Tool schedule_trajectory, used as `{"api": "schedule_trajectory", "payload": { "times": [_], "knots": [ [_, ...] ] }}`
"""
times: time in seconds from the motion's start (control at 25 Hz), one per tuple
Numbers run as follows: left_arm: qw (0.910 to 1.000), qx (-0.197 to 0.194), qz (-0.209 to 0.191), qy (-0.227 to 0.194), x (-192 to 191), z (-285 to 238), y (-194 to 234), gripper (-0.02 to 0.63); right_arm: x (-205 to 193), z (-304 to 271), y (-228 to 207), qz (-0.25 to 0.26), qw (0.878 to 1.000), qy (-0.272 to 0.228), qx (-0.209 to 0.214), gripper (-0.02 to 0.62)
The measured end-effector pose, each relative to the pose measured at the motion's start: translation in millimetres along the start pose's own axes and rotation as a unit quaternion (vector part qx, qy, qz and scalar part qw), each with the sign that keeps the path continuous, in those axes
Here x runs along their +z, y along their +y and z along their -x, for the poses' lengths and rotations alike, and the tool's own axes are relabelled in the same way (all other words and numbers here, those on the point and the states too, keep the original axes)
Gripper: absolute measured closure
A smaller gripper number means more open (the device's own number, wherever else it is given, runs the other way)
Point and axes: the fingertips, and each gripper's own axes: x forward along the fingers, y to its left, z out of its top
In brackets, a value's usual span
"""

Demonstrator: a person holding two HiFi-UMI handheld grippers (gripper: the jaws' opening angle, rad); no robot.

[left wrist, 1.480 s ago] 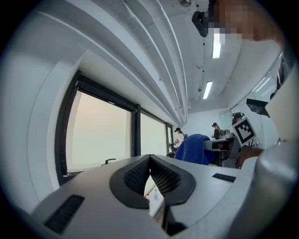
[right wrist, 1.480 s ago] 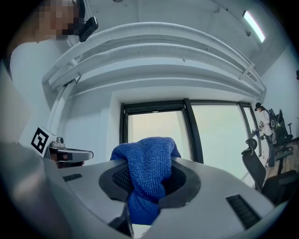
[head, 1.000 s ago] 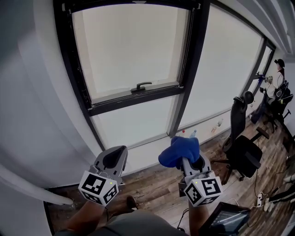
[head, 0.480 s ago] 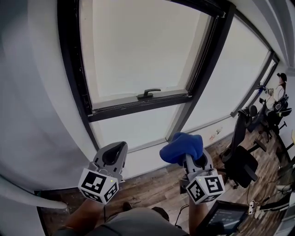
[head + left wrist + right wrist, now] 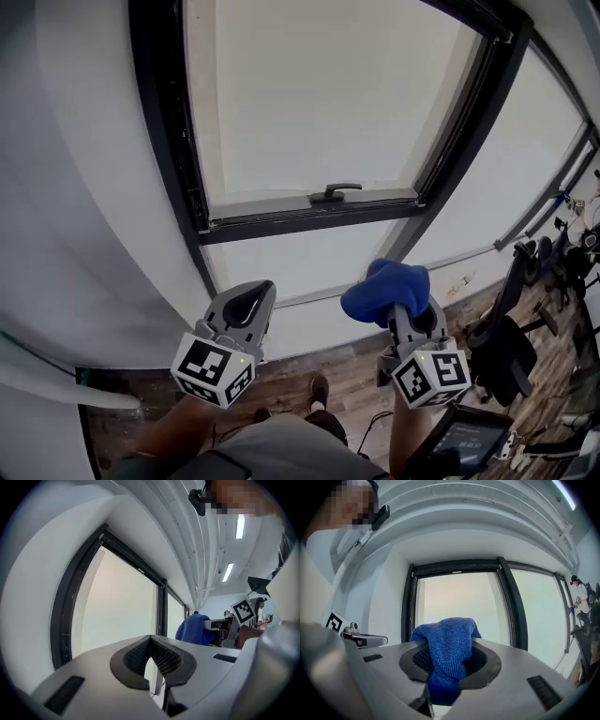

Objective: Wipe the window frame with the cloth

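Lower right of the head view: right tool (image 5: 403,314) pinching a bunched blue microfibre cloth (image 5: 382,287), clear of the black window frame (image 5: 309,223) and below its handle (image 5: 336,192). Lower left: left tool (image 5: 247,302) pressed together with nothing between the jaws, pointing up toward the frame's lower left corner, not touching it.

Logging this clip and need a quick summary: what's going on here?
A person faces a window with tongs in each hand. The right tongs are shut on a blue cloth; the left tongs are shut and empty. The cloth is held short of the black window frame, not touching it.
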Motion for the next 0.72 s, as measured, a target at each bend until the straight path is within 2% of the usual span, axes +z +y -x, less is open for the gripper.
{"api": "schedule_trajectory", "payload": {
  "times": [0.36, 0.72],
  "knots": [
    [0.9976, 0.069, -0.006, -0.005, 8.9, -51.6, 35.8, 0.598, 0.8, -80.8, -39.5, -0.015, 0.998, -0.003, 0.057, 0.476],
    [0.9890, 0.147, -0.004, -0.013, 14.0, -106.6, 60.0, 0.598, 11.7, -150.9, -85.0, -0.009, 0.992, -0.002, 0.129, 0.476]
  ]
}}
